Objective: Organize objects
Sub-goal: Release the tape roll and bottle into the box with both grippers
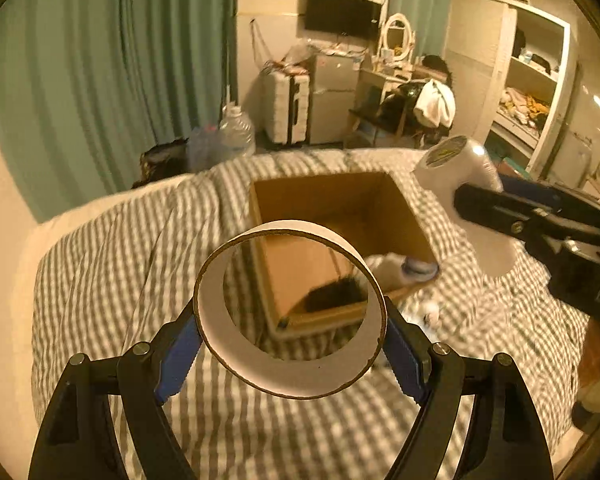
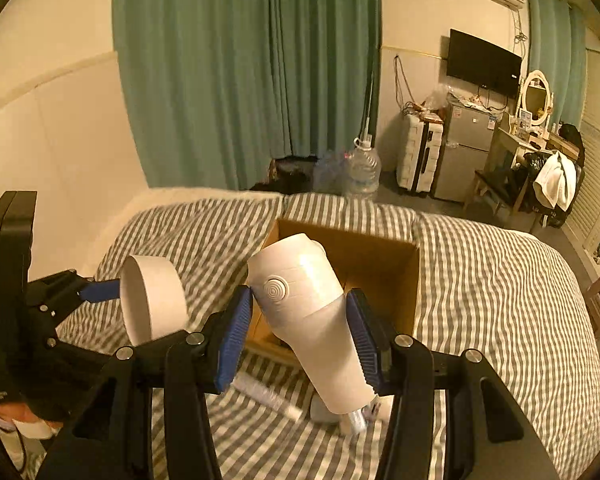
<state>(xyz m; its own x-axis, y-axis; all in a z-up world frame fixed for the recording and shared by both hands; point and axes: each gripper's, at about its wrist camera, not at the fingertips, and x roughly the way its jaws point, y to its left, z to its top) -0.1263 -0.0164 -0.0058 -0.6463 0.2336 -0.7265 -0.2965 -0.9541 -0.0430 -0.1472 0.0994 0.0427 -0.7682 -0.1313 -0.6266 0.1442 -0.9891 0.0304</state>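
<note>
My left gripper (image 1: 292, 344) is shut on a wide white tape roll (image 1: 296, 376), held above the striped bed in front of an open cardboard box (image 1: 340, 204). The roll also shows in the right wrist view (image 2: 152, 300). My right gripper (image 2: 300, 328) is shut on a white hair dryer (image 2: 308, 312), held over the near edge of the box (image 2: 380, 252). The dryer shows at the right in the left wrist view (image 1: 460, 176). Inside the box lie a dark object (image 1: 332, 292) and a white cylinder (image 1: 404, 268).
Small white items (image 2: 348, 416) and a clear tube (image 2: 268, 396) lie on the striped bedcover (image 2: 500, 300) near the box. Beyond the bed stand water jugs (image 2: 362, 168), a suitcase (image 2: 418, 156), a small fridge (image 2: 466, 148), a desk and green curtains (image 2: 240, 68).
</note>
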